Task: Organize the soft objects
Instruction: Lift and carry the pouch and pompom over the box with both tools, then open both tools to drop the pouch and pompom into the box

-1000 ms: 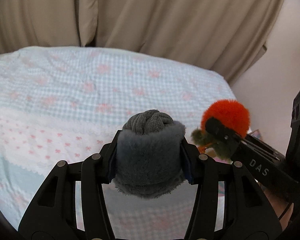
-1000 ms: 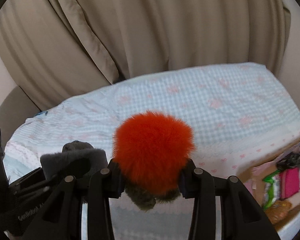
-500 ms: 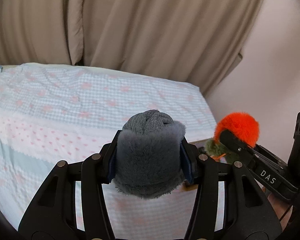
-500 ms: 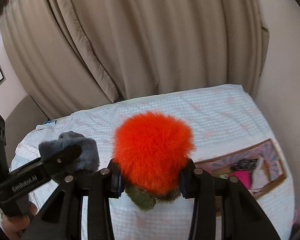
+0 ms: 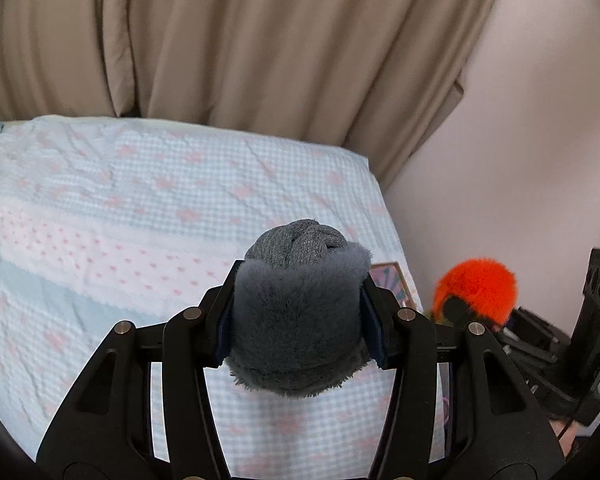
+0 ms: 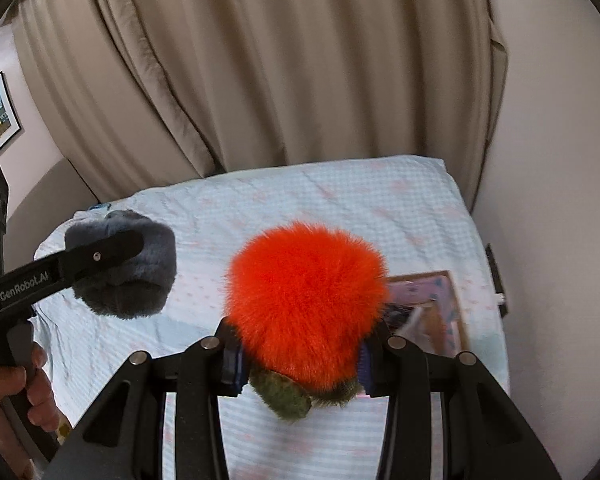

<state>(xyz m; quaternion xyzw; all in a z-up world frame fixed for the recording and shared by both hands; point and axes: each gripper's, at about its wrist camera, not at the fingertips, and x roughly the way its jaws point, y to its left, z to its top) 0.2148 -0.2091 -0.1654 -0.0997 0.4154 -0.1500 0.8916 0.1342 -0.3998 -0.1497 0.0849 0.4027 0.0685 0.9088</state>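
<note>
While both hang above the bed [image 5: 100, 208], the left claw [image 5: 298, 320] clenches the grey fuzzy bundle [image 5: 296, 320], and the right claw [image 6: 300, 354] grips the orange plush [image 6: 304, 300] between its fingers.

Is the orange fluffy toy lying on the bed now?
No, the orange fluffy toy is held in the air between the fingers of the right gripper, above the bed.
</note>
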